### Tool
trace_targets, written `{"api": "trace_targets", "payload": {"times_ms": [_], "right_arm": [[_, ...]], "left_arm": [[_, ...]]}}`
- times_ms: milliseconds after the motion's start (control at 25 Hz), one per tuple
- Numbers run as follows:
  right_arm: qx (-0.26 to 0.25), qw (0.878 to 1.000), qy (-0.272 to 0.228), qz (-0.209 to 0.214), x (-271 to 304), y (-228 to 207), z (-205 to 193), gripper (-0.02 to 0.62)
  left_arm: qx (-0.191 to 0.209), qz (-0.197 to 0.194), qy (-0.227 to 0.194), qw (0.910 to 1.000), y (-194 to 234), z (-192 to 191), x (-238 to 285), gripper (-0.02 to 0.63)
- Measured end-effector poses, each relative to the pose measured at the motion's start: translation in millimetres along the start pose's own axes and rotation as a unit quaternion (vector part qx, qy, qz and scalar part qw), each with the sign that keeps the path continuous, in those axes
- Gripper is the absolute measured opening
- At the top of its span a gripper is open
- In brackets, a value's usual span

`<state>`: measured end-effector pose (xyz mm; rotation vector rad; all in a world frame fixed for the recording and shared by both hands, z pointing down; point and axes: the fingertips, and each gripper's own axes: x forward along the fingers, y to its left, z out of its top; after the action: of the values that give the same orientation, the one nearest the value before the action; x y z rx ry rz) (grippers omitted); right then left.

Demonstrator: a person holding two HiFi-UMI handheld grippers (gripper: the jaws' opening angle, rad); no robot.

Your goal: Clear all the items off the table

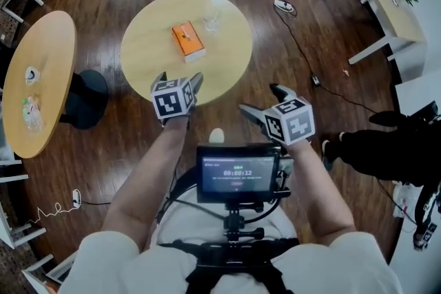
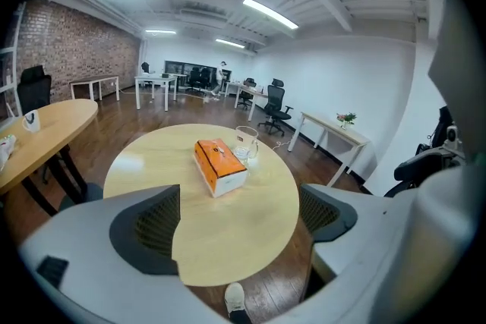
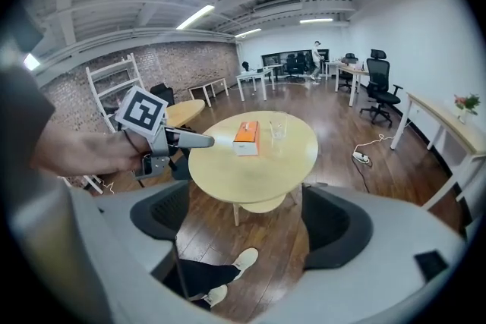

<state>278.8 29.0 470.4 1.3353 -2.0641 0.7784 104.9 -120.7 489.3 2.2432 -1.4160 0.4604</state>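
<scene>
An orange tissue box (image 1: 187, 40) lies near the middle of the round wooden table (image 1: 151, 45), with a clear glass mug (image 1: 211, 23) just beyond it. My left gripper (image 1: 179, 78) hovers over the table's near edge, jaws wide open and empty. In the left gripper view the box (image 2: 220, 165) and mug (image 2: 247, 144) sit ahead of the jaws. My right gripper (image 1: 260, 98) hangs off the table's near right side, above the floor, open and empty. The right gripper view shows the box (image 3: 246, 137), the mug (image 3: 279, 129) and the left gripper (image 3: 190, 139) at the table's left.
A second wooden table (image 1: 38, 72) with small items stands at the left, a black seat (image 1: 86, 98) beside it. A power strip (image 1: 282, 5) and cable lie on the floor beyond. A white desk (image 1: 379, 3) is far right. A person's black-clad leg (image 1: 386, 148) is at the right.
</scene>
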Motion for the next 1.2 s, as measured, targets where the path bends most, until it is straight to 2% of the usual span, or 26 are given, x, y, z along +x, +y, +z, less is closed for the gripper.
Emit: {"api": "trace_targets", "payload": {"times_ms": [280,400,560,680,800,920,1120,1160,1200], "right_arm": [[-0.022,0.999,0.027,0.010,36.0,-21.1,40.5,0.474],[-0.009,1.000,0.018,0.007,43.8,-30.5,63.2,0.474],[0.000,0.999,0.027,0.020,60.3,-64.3,73.5,0.474],[-0.005,0.998,0.043,0.035,65.2,-87.5,82.1,0.474],[-0.014,0.998,0.047,0.047,70.9,-91.4,89.1,0.474],[-0.029,0.997,0.049,0.060,74.2,-84.1,94.2,0.474],[-0.043,0.994,0.050,0.090,82.0,-73.4,95.9,0.474],[-0.044,0.993,0.050,0.096,84.8,-75.9,96.4,0.474],[-0.043,0.993,0.050,0.100,87.9,-80.5,97.0,0.474]], "left_arm": [[-0.007,0.001,0.038,0.9992,9.8,6.1,75.8,0.515],[0.000,0.009,0.053,0.9985,18.7,8.6,102.8,0.515],[-0.007,0.035,0.090,0.9953,16.0,1.3,153.3,0.515],[0.010,0.063,0.111,0.9917,15.2,0.3,186.7,0.565],[0.024,0.103,0.128,0.9861,31.3,-3.7,193.5,0.586],[0.020,0.128,0.148,0.9804,51.0,-18.6,189.0,0.586],[-0.010,0.120,0.177,0.9767,65.1,-41.6,182.9,0.579],[-0.020,0.113,0.177,0.9775,63.5,-43.7,184.9,0.533],[-0.030,0.106,0.173,0.9787,61.3,-43.1,187.2,0.522]]}}
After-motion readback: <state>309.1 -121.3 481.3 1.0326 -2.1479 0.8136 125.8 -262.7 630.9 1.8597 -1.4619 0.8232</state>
